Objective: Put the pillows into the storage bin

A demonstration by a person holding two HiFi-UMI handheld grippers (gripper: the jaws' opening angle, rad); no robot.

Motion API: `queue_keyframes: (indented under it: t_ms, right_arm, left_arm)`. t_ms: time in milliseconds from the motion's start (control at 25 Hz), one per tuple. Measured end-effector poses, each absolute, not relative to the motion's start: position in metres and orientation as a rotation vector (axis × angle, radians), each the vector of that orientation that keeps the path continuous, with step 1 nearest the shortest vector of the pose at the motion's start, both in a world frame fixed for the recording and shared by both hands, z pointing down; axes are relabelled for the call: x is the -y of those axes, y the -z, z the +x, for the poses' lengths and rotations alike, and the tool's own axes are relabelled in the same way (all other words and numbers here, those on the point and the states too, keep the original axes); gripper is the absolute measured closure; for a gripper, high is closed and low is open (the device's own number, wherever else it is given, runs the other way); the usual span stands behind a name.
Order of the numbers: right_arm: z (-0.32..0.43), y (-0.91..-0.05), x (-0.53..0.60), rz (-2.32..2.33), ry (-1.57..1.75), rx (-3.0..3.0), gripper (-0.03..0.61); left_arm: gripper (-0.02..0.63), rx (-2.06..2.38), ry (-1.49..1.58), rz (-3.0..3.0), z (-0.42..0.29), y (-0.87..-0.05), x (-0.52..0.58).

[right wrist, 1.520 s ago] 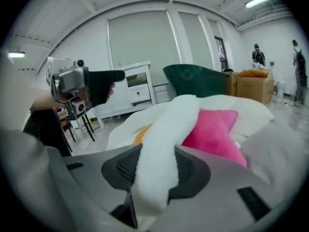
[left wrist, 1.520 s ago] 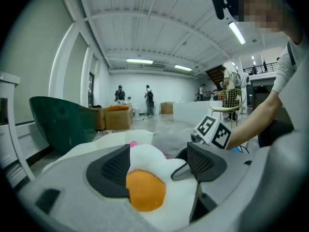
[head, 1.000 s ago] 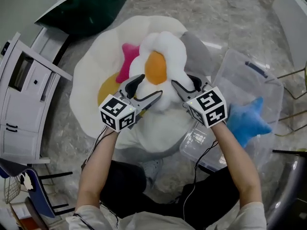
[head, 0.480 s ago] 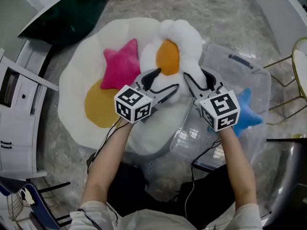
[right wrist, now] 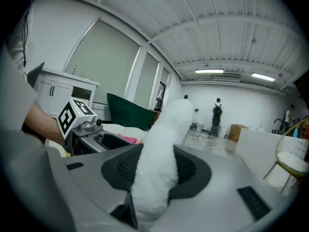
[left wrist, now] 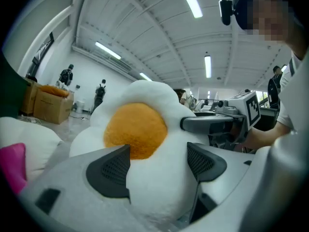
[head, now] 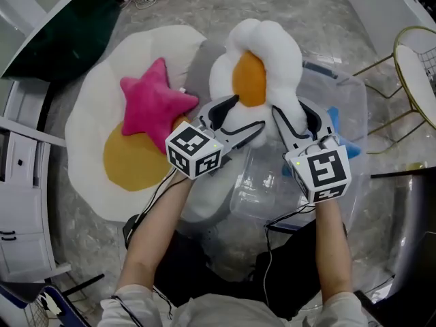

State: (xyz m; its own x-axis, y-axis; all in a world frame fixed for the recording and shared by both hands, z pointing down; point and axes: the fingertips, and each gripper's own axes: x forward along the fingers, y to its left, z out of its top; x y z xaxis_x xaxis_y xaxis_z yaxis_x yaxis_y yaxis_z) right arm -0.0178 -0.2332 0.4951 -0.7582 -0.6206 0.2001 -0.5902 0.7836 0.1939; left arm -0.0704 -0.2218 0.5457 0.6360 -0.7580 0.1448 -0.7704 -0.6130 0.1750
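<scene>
A bright, open workroom with a pale stone floor

The grey marbled floor (head: 204, 5) runs past a white cabinet (head: 17, 182) at the left, a dark green cushion (head: 68, 39) at the upper left, and a gold wire-frame chair (head: 417, 70) with a white seat at the right. Strip lights (left wrist: 189, 0) cross the ribbed white ceiling (left wrist: 145, 28). A tall shaded window (right wrist: 104, 66) fills one wall, and cardboard boxes (left wrist: 50, 105) stand against a far white wall.

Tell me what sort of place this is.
Probably a large open workshop or lab hall: long strip lights on a high ribbed ceiling, stacked cardboard boxes, and a polished stone floor.
</scene>
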Motion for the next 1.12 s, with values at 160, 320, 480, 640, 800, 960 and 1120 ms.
queue_keyframes:
  t_ms: [160,320,480,640,800,960,1120]
  right_arm:
    - [0.014,-0.498,0.241,1.089,0.186,2.65,0.426]
    - [0.046,-0.507,0.248,1.199,0.163,2.598,0.426]
    - [0.081,-0.515,0.246,1.312,0.143,2.536,0.426]
    - [0.107,-0.516,0.24,1.405,0.173,2.476,0.426]
    - [0.135,-0.54,0.237,1.491,0.101,2.423,0.426]
    - [0.165,-0.563,0.23,1.522,0.069,2.328,0.422]
    - [0.17,-0.584,0.232,1.474,0.009,2.285,0.419]
  left_arm:
    - [0.238,1.172,-0.062,2.648,-0.038,-0.551,0.235]
    - [0.236,1.081,-0.076,2.649,-0.008,-0.56,0.245]
    - [0.238,0.967,-0.085,2.666,0.025,-0.569,0.247]
    - [0.238,0.872,-0.058,2.684,0.052,-0.572,0.246]
    - [0.238,0.802,-0.097,2.684,0.077,-0.589,0.245]
    - [0.238,0.695,-0.073,2.677,0.111,-0.595,0.242]
    - [0.238,0.67,-0.053,2.697,0.118,-0.588,0.242]
